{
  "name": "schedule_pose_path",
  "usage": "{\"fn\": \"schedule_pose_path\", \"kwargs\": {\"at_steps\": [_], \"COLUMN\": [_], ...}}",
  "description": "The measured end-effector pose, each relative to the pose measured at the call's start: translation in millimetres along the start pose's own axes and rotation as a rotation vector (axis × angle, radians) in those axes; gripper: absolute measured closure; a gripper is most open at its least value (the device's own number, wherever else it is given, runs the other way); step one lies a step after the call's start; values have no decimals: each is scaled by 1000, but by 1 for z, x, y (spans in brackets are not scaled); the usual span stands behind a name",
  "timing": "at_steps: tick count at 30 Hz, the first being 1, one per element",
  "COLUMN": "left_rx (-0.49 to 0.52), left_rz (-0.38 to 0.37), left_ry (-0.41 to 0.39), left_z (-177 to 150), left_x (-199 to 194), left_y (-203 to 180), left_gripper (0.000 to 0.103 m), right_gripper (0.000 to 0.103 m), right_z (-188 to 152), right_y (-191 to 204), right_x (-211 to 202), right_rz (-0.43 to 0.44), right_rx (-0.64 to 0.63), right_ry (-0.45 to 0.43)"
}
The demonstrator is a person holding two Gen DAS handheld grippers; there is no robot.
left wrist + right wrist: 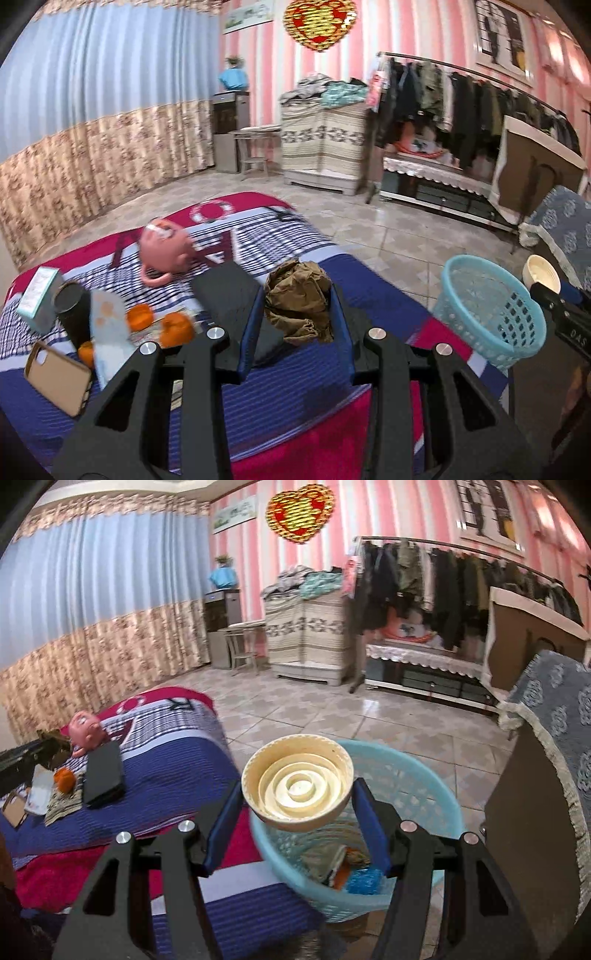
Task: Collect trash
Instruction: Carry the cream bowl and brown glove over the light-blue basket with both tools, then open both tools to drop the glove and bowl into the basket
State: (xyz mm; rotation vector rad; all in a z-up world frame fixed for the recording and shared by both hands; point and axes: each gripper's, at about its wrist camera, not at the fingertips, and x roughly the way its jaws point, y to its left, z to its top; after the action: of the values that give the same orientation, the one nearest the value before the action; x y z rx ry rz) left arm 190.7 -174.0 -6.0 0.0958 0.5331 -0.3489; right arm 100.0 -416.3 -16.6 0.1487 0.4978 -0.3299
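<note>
Three oranges [177, 326] lower left, one pink teapot [166, 253], one black cup [72, 306], one phone case [55, 376], one crumpled brown paper [299, 299], one blue basket [491, 314], one cream lid [297, 782], two grippers [297, 314]

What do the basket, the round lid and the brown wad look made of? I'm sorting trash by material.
Basket: light blue moulded plastic, judging by its even lattice of holes and smooth rim.
Round lid: cream plastic, probably, with crisp concentric ridges and a slight sheen.
Brown wad: crumpled paper, likely; matte with sharp creases, though thin cloth can't be ruled out.
</note>
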Motion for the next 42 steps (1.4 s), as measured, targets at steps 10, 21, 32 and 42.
{"fn": "schedule_pose_path", "kwargs": {"at_steps": [10,21,32,42], "left_rx": [48,132,203,244], "left_rz": [-97,-213,-314,-300], "left_ry": [1,2,25,15], "left_z": [6,4,7,10], "left_x": [17,40,77,100], "left_y": [-62,-134,-194,-211], "left_gripper": [68,68,68,38], "right_gripper": [43,43,43,43], "right_z": [1,-8,-18,-17], "right_y": [-41,-78,-108,-114], "right_x": [1,6,14,31], "right_rz": [-73,-138,-197,-198], "right_rx": [43,69,112,140], "right_ry": [-23,6,31,52]}}
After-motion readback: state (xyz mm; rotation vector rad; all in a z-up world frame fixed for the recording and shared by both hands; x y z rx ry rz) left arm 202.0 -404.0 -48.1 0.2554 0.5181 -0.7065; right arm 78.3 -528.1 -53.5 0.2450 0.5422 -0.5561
